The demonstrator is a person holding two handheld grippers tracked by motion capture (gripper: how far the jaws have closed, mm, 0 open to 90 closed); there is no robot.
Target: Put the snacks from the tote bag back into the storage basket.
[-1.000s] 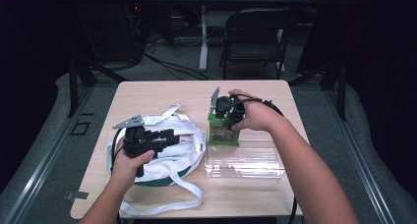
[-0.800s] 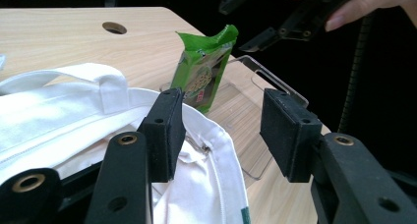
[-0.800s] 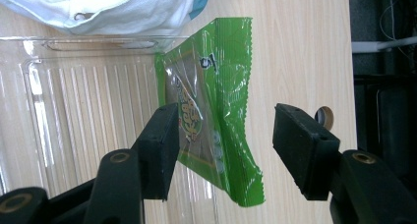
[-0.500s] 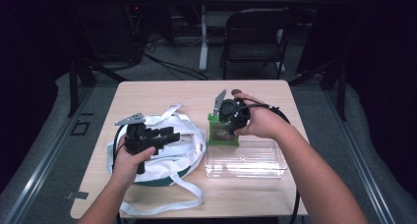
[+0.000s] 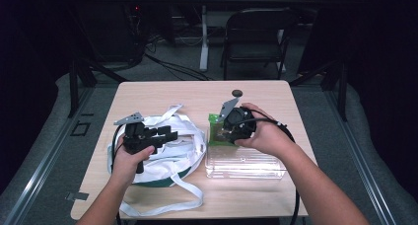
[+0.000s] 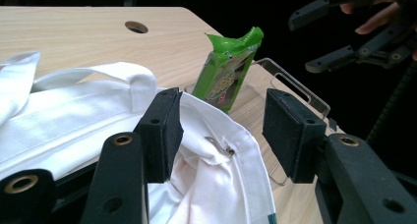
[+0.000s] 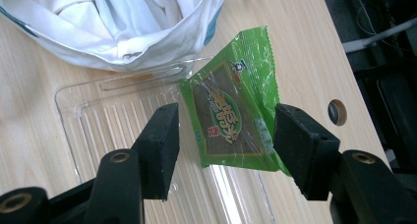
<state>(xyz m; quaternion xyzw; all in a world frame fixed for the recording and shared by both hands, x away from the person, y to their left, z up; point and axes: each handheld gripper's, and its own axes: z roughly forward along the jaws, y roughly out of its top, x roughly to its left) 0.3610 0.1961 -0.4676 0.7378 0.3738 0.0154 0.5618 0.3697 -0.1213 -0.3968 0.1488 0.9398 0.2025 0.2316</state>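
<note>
The right gripper [image 7: 223, 135] has dropped lower, jaws spread around the green plastic snack packet [image 7: 233, 111]; a grab seems next. The left gripper [image 6: 221, 130] hovers open above the white cloth bag [image 6: 88, 111].

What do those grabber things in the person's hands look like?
Each hand holds a black tool. The left gripper and right gripper both have two chunky black jaws with flat rectangular pads and brass-coloured rings at the joints. A grey three-cornered plate sits on top of each, and a black cable trails back. The forearms are bare, with no sleeves in view.
</note>
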